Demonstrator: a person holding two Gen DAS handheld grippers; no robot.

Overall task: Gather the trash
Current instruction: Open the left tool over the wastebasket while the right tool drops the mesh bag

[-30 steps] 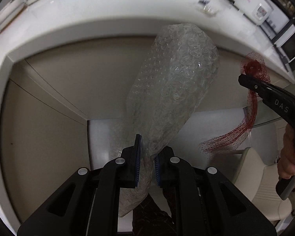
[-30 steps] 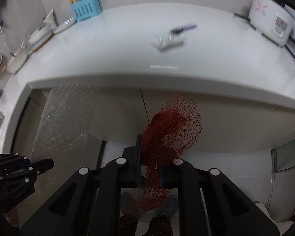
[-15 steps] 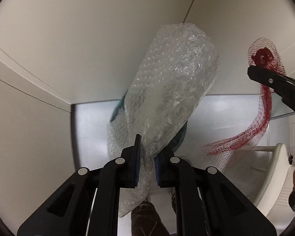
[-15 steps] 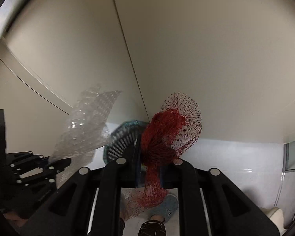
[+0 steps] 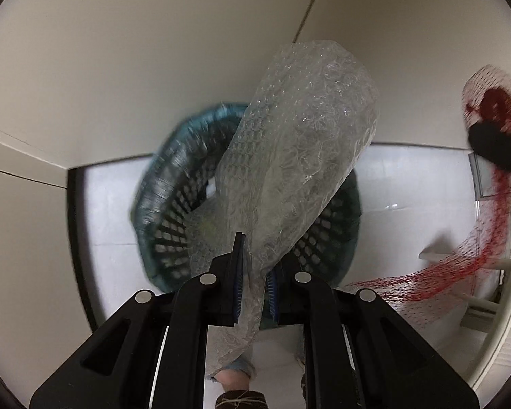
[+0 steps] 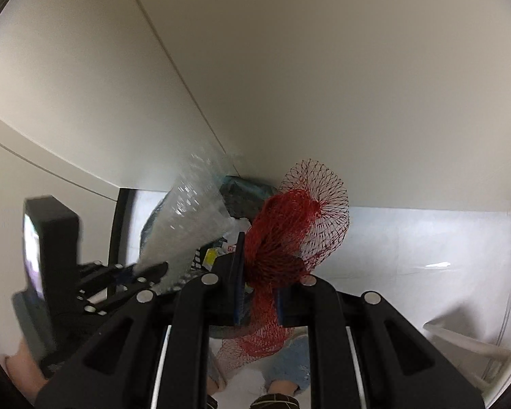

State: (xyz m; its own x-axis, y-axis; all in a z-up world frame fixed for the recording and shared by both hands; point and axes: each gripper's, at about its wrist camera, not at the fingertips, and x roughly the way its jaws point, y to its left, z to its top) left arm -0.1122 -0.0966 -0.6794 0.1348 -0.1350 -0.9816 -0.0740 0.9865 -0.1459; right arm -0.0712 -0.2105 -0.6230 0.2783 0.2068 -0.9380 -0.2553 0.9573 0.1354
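My left gripper is shut on a sheet of clear bubble wrap and holds it right above a teal slatted trash basket on the floor. My right gripper is shut on a red mesh net bag, to the right of the basket. The net and the right gripper show at the right edge of the left wrist view. The left gripper and bubble wrap show at the left of the right wrist view. Some trash lies inside the basket.
Beige cabinet fronts rise behind the basket. The floor is white tile. A white chair or stool stands at the right. The person's feet are below the grippers.
Both grippers have dropped from countertop height down in front of the cabinet. The teal basket has come into full view under the bubble wrap. Both holds are unchanged.
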